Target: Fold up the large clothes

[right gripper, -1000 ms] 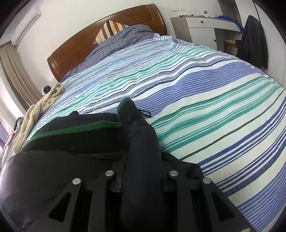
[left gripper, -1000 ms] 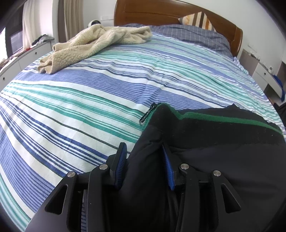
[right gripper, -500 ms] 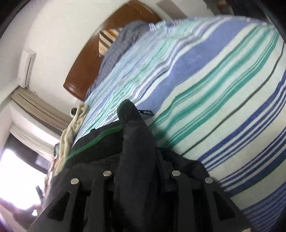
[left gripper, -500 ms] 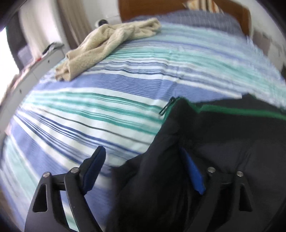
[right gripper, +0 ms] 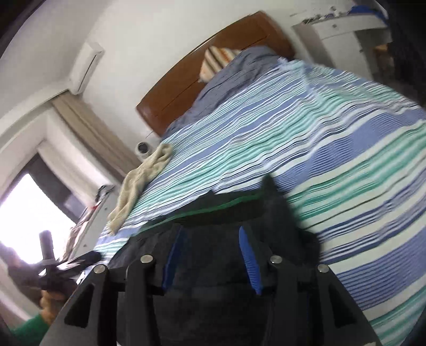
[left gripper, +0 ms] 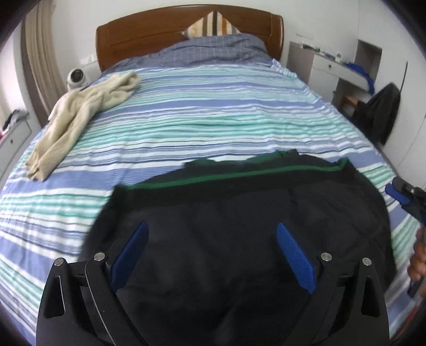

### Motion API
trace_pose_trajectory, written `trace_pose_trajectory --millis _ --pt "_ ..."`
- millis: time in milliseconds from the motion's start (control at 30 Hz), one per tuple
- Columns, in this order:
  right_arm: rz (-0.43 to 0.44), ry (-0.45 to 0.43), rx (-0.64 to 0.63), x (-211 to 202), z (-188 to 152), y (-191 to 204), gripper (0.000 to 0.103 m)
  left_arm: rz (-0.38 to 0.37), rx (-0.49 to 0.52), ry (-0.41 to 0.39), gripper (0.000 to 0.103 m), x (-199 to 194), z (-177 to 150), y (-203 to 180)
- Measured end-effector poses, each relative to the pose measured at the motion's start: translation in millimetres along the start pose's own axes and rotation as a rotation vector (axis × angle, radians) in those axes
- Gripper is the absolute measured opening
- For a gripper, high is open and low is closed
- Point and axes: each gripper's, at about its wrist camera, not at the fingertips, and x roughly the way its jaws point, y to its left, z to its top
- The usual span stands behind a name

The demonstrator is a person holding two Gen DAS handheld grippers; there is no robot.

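So both tools are off the fabric right now. The left tool [left gripper: 211,255] hangs over the black garment [left gripper: 239,226] with its blue pads [left gripper: 295,258] spread wide and nothing between them, totally released. The right tool [right gripper: 210,255] looks the same deal, blue pads [right gripper: 249,259] apart with only dark cloth underneath them, though that view is pretty smeared, so I think it's let go rather than pinching anything. You can also catch the right tool's blue tip at the far right edge of the left wrist view, just beside the garment's right side. The garment lies on the near part of the bed [left gripper: 213,119], on top of the blue, teal and white striped cover, bunched into a wide dark heap with a thin green stripe [left gripper: 239,174] running across its far edge. Well apart from it, up near the left side of the bed, there's a crumpled beige fleece thing [left gripper: 80,111]. Behind that is the wooden headboard [left gripper: 159,34] with a striped pillow [left gripper: 213,25] leaning on it and a grey-blue checked quilt [left gripper: 213,50] folded at the top. A white desk [left gripper: 338,69] stands by the wall on the right.
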Motion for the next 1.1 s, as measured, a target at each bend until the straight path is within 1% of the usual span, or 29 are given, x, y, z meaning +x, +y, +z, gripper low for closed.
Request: trace_pose_trajectory --millis 67,133,167,200,233,267,367,467,567,667,833,933,1000,1033,1067,1100 --pt "-0.015 0.015 0.009 17.9 -7.8 -4.3 0.049 -0.009 -0.037 0.022 0.097 26.4 0.4 -9.1" --pt "-0.066 0.041 0.034 36.7 -20.6 -23.1 0.048 0.014 -0.056 0.068 0.102 55.2 -7.6 -8.1" --pt "-0.079 0.051 0.030 47.1 -29.8 -33.9 0.047 -0.027 -0.094 0.072 0.103 65.2 -13.8 -1.5" --pt "-0.061 0.037 0.016 51.4 -36.8 -38.6 0.043 -0.054 -0.124 0.065 0.103 67.9 -15.6 3.6" --pt "-0.050 -0.001 0.003 50.7 -42.7 -41.3 0.043 -0.073 -0.134 0.061 0.103 71.4 -17.0 7.0" --pt "-0.057 -0.020 -0.008 51.5 -45.7 -41.0 0.043 -0.076 -0.117 0.059 0.103 74.7 -17.8 7.1" --pt "-0.074 -0.041 -0.037 56.6 -48.9 -38.4 0.043 -0.065 -0.088 0.045 0.102 81.3 -20.4 3.8" --pt "-0.068 -0.061 -0.034 58.2 -52.5 -41.3 0.043 -0.043 -0.076 0.031 0.102 87.7 -23.1 -2.3" --pt "-0.052 -0.066 -0.018 58.5 -53.8 -46.4 0.043 -0.056 -0.079 0.032 0.102 93.5 -24.0 -3.0" --pt "-0.053 -0.063 -0.016 61.7 -53.8 -47.7 0.043 -0.073 -0.088 0.031 0.102 94.2 -26.4 -0.6" --pt "-0.064 -0.063 -0.020 61.7 -55.7 -48.8 0.043 -0.077 -0.092 0.042 0.102 94.3 -25.1 -1.0" --pt "-0.071 -0.059 -0.019 63.4 -55.3 -49.7 0.043 -0.068 -0.089 0.068 0.102 89.7 -22.1 -3.4" --pt "-0.074 -0.059 -0.021 64.0 -54.9 -49.1 0.043 -0.069 -0.080 0.114 0.102 80.9 -21.1 -4.0" --pt "-0.076 -0.059 -0.021 64.2 -54.2 -49.3 0.043 -0.090 -0.077 0.130 0.102 72.2 -21.5 -3.7" --pt "-0.076 -0.059 -0.019 64.3 -54.1 -49.6 0.043 -0.140 -0.070 0.139 0.102 57.2 -23.6 -3.7" --pt "-0.074 -0.059 -0.017 64.1 -53.8 -50.1 0.043 -0.165 -0.056 0.135 0.102 47.7 -26.7 -4.5"
